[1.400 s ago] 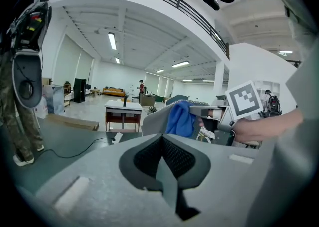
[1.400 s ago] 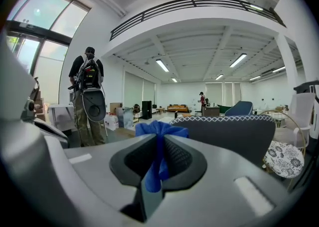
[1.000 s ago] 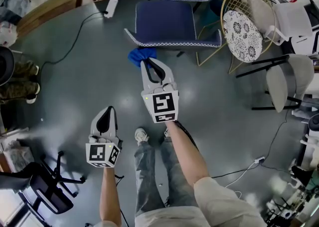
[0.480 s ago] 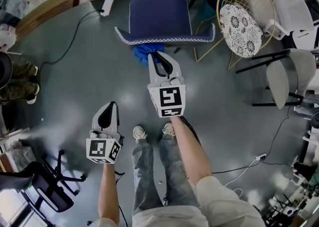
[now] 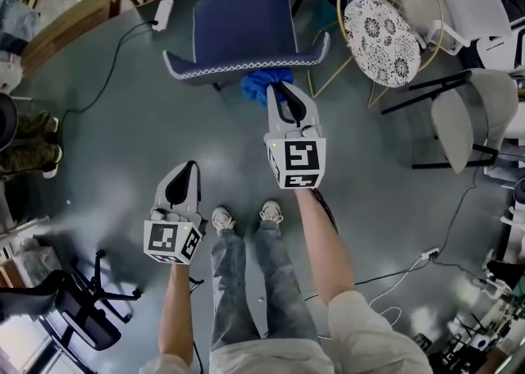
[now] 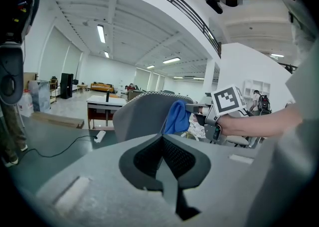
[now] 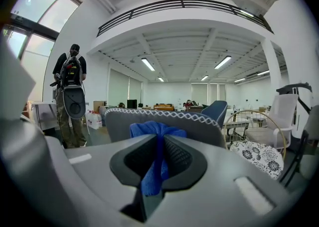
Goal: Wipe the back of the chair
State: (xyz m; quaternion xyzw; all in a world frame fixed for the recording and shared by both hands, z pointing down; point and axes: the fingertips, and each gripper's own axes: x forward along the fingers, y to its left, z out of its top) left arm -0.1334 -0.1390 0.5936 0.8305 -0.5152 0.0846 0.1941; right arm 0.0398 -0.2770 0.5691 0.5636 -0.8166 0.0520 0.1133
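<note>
The person is standing on the grey floor (image 5: 123, 143) facing a blue upholstered chair (image 5: 243, 26) at their 12 o'clock, its backrest, edged along the top with white zigzag trim (image 5: 246, 67), turned toward them. The right gripper (image 5: 281, 88) is reaching out to that backrest, its fingers pinching a crumpled blue cloth (image 5: 260, 83). In the right gripper view the cloth (image 7: 156, 130) is bunching up above the right gripper (image 7: 158, 141) and trailing down through the seam where the fingers meet, with the grey rear face of the backrest (image 7: 199, 127) directly behind it. The cloth is sitting just under the trim, toward the 3 o'clock half of the backrest, and appears to be touching it. The left gripper view is showing the same thing from the side: the cloth (image 6: 176, 116) lying against the chair's back (image 6: 142, 119).

The left gripper (image 5: 189, 166) is hanging well back at the right gripper's 7 o'clock, low beside the person's legs, its fingers pressed together with nothing between them (image 6: 162, 137).

A round gold wire chair with a floral cushion (image 5: 376, 29) is standing at 2 o'clock of the blue chair, and a white power strip (image 5: 162, 13) is lying on the floor at its 9 o'clock. Another person (image 7: 72, 89) is standing off at 10 o'clock in the right gripper view.
</note>
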